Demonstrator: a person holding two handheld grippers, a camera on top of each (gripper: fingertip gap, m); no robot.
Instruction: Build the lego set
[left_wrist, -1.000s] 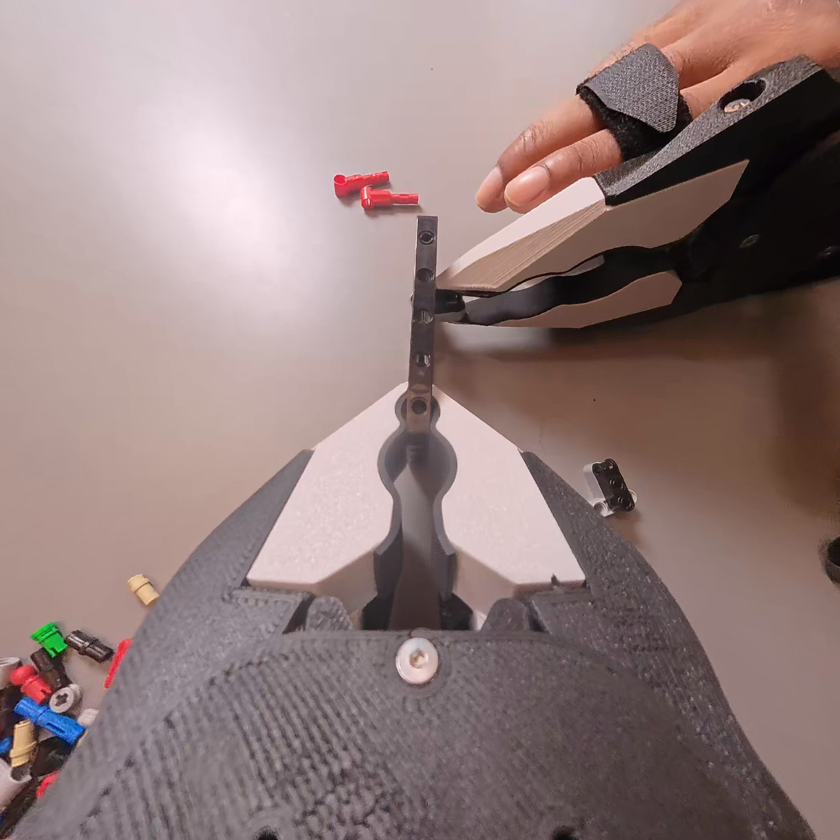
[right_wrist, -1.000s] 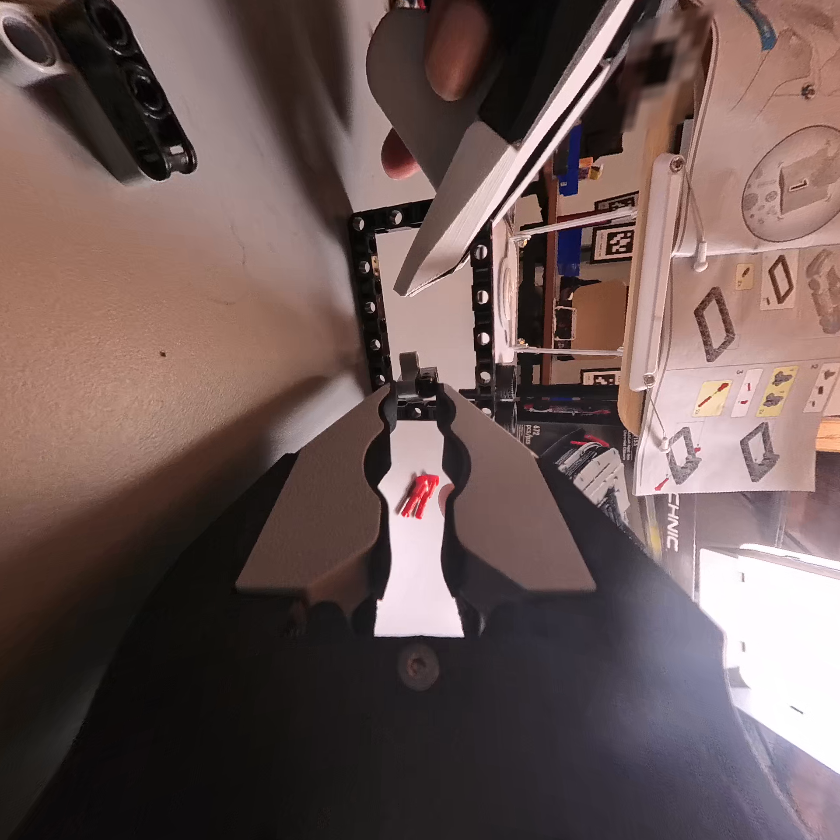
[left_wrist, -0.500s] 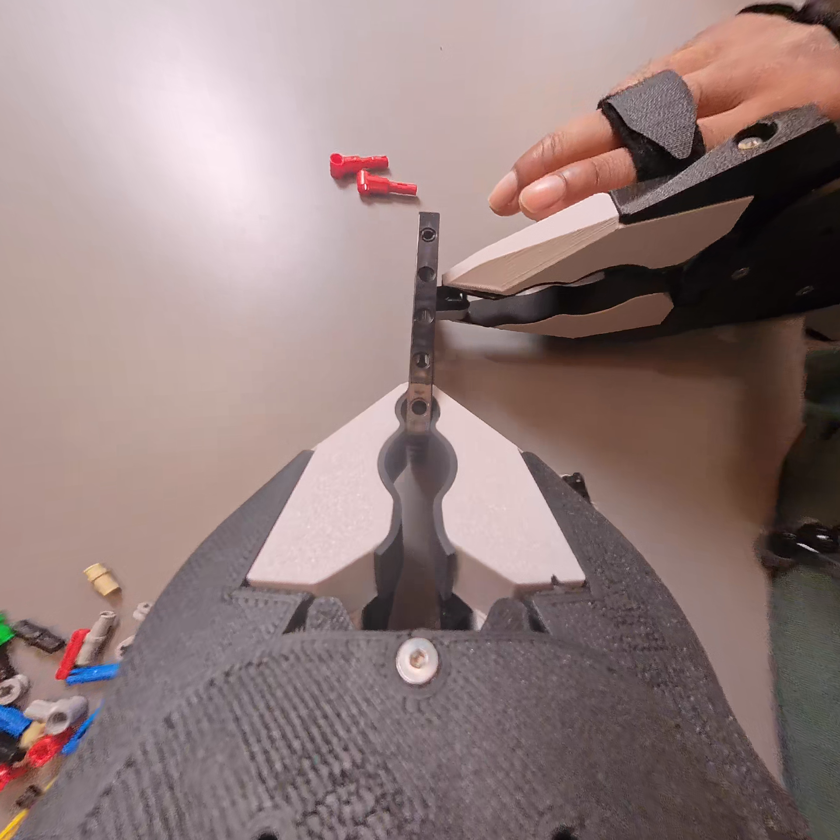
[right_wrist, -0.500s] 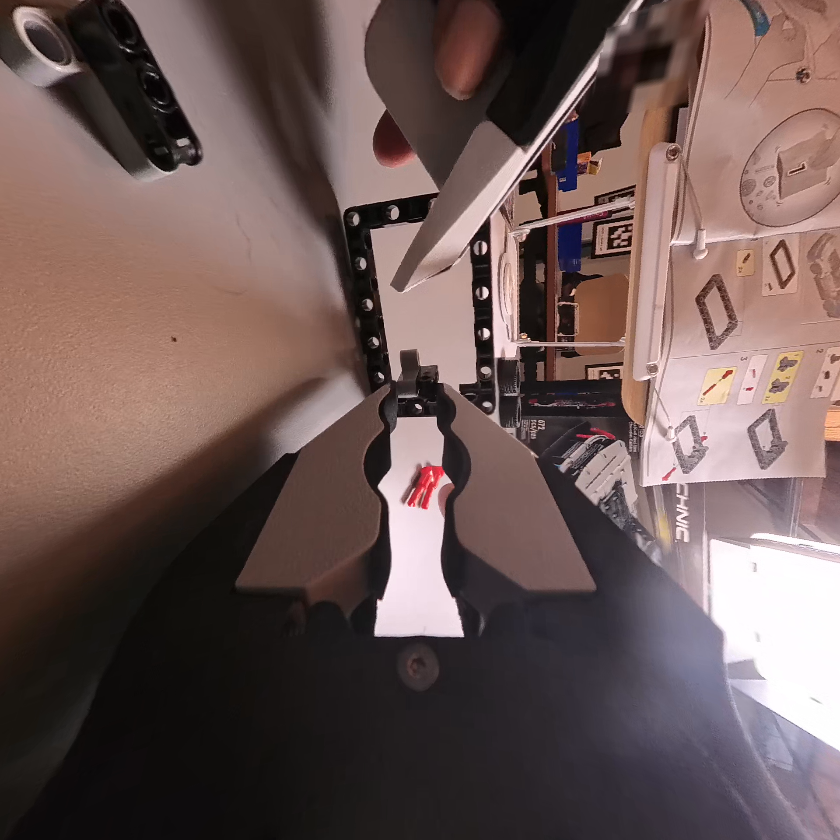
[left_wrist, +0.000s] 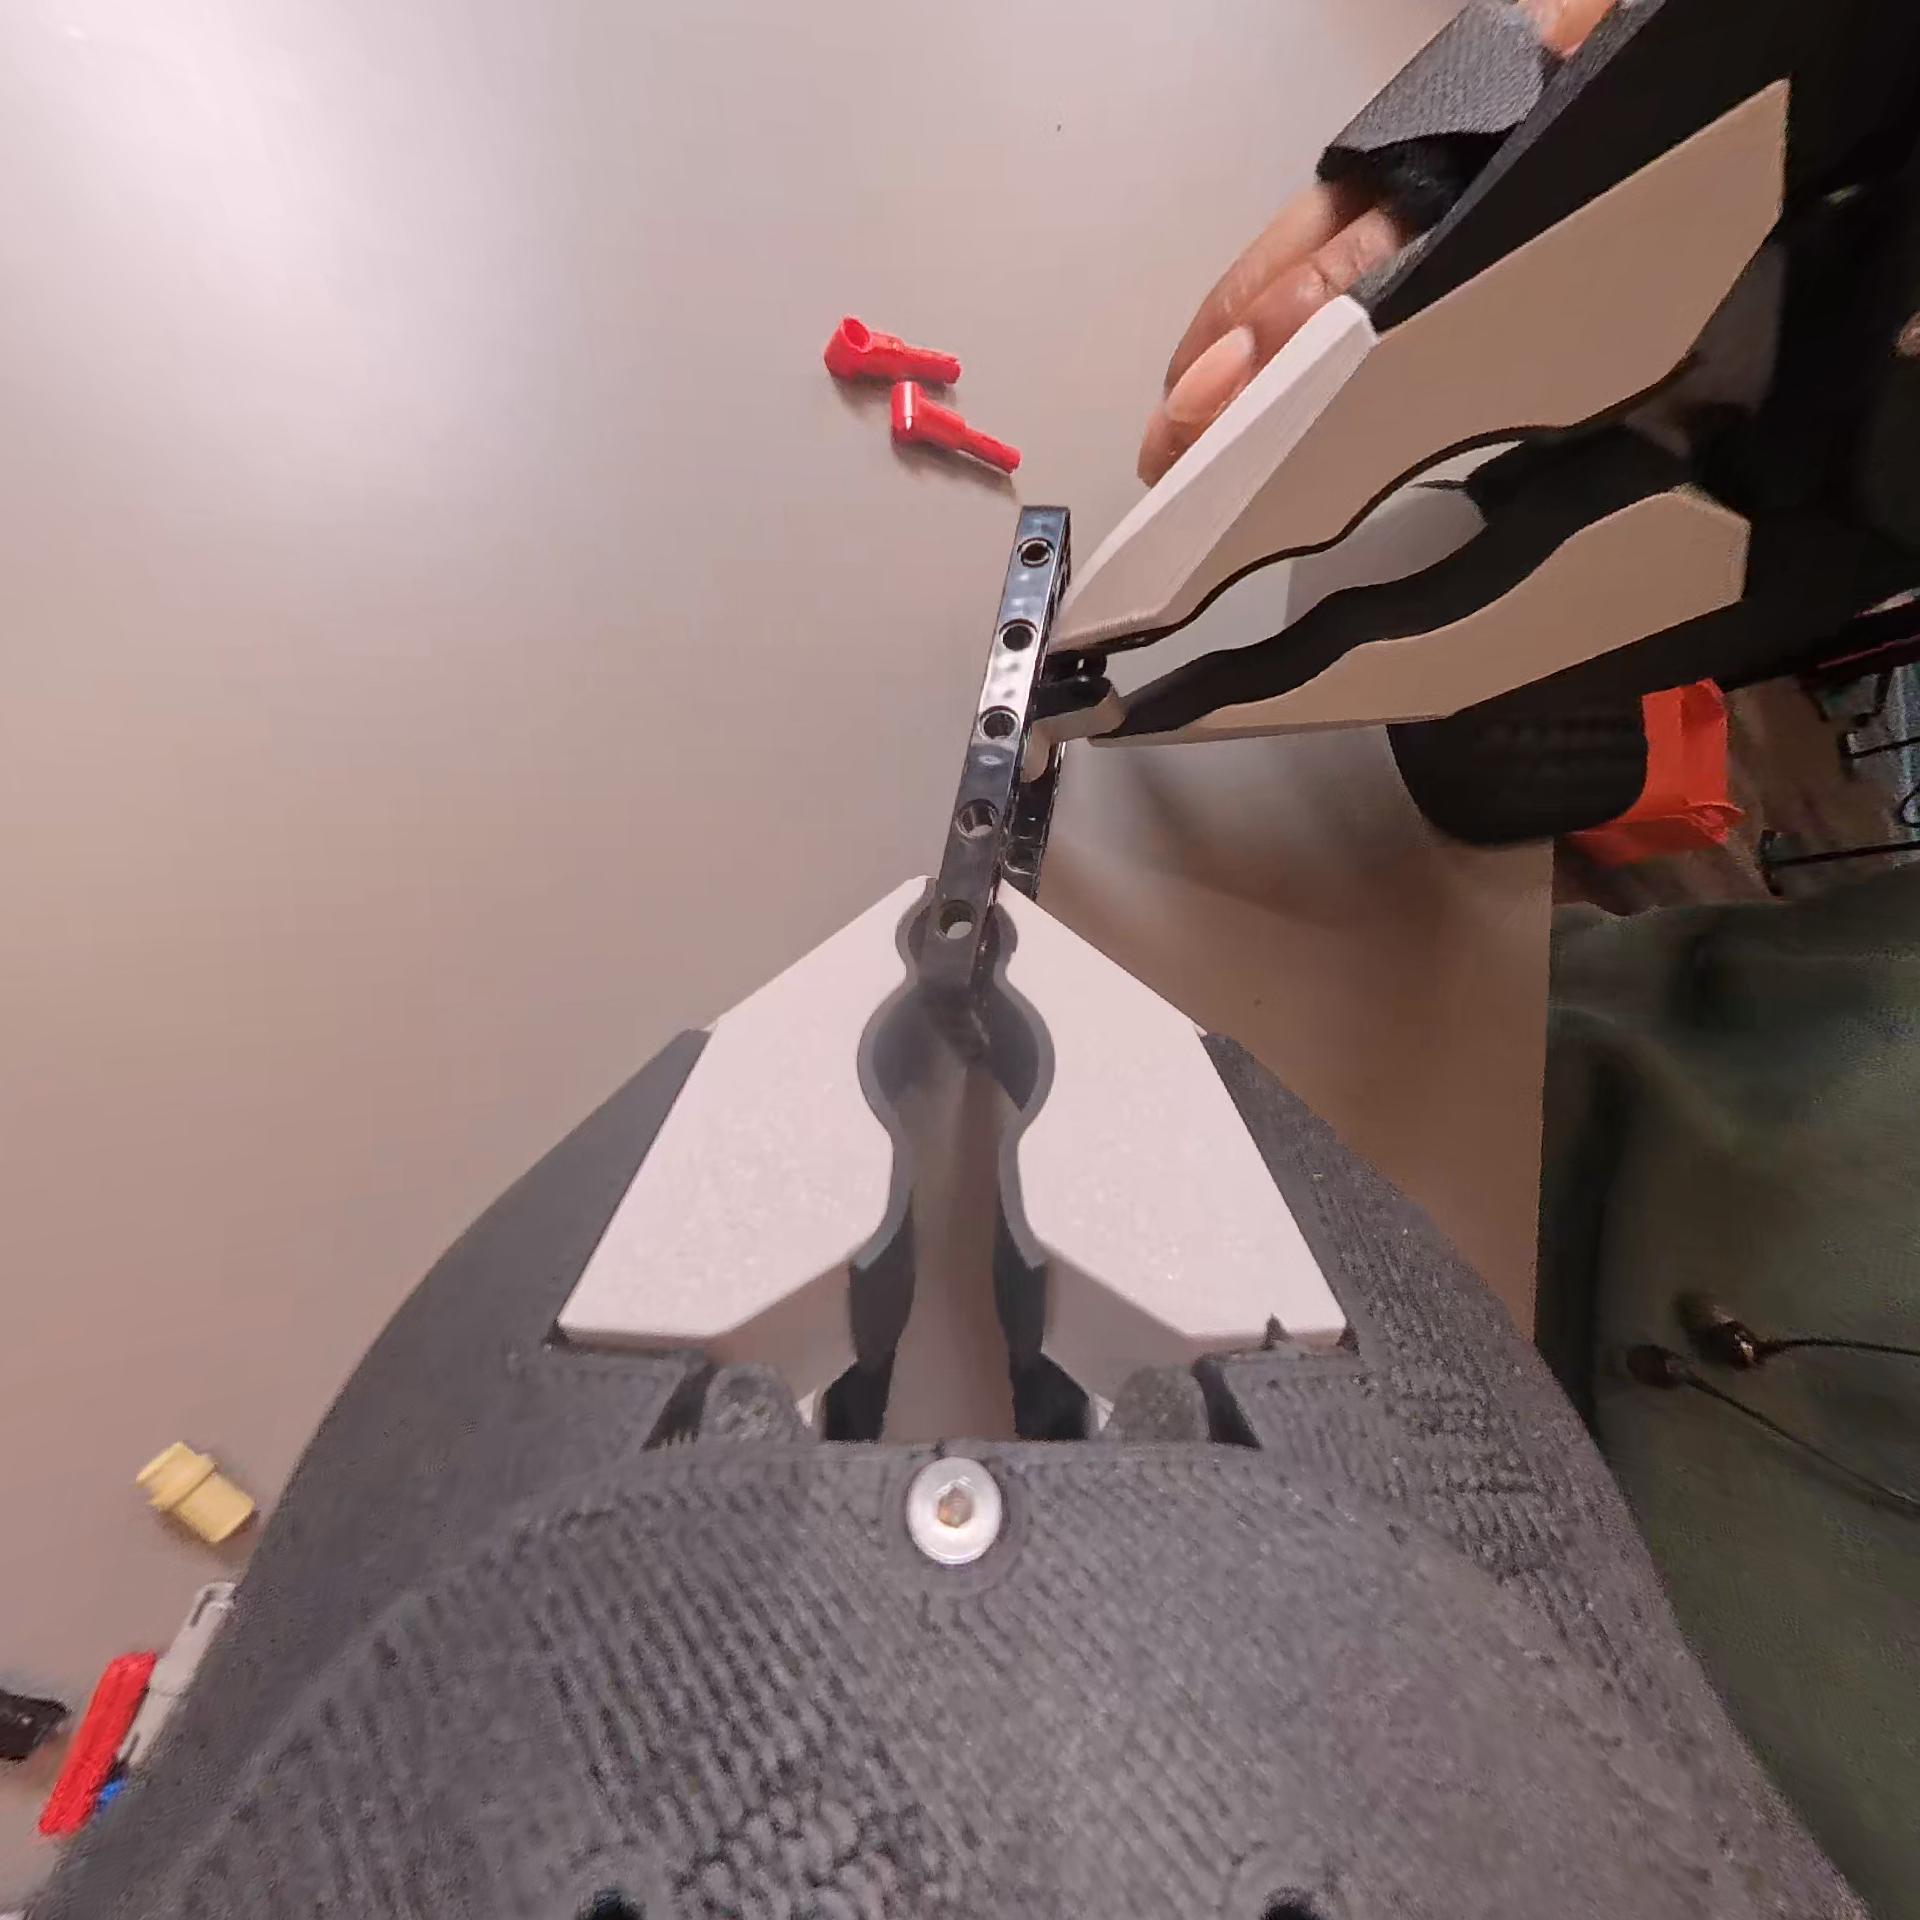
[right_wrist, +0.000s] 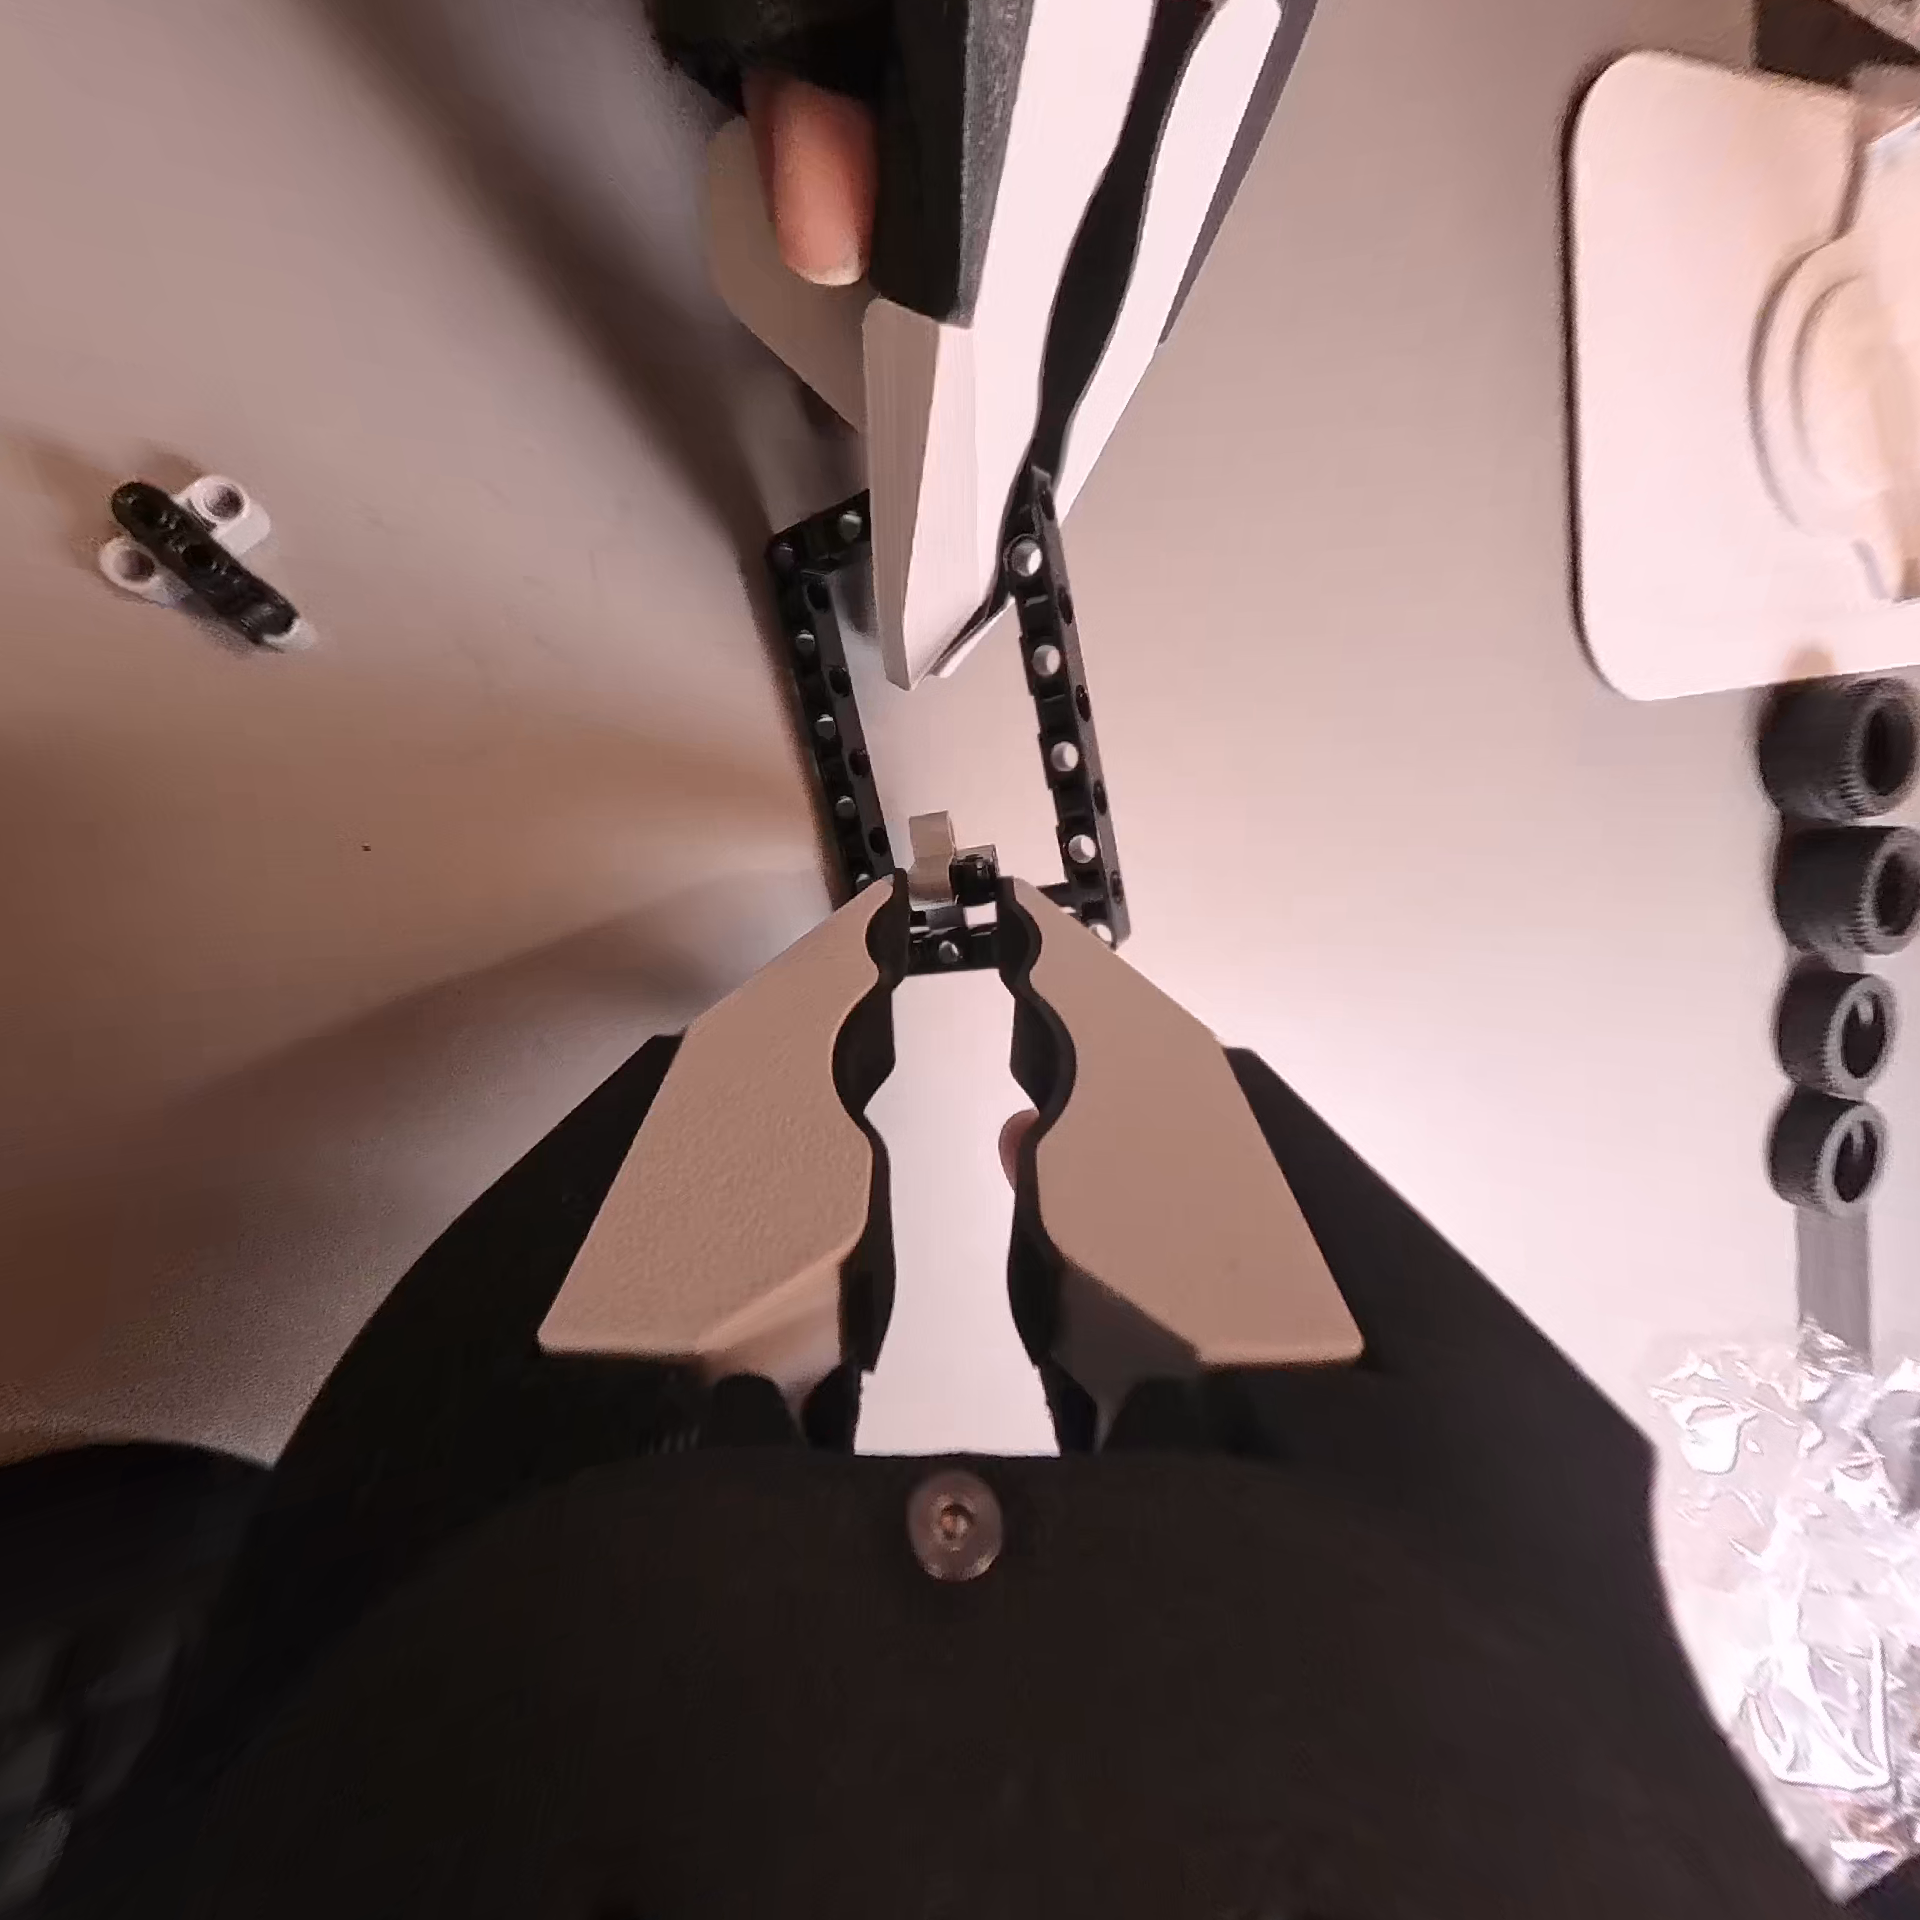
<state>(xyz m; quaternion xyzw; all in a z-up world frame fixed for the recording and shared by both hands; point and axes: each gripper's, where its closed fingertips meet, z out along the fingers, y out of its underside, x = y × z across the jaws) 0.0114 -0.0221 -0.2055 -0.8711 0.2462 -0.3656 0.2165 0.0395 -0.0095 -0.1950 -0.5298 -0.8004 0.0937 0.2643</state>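
No readable writing shows in either view.

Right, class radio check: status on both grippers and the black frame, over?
Left gripper shut on black frame. Right gripper shut on small grey-and-black piece at the frame's edge. Frame held off table; nothing blocking.

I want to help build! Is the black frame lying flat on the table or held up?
Held up. The left gripper pinches the black frame by one end, so it stands edge-on above the table.
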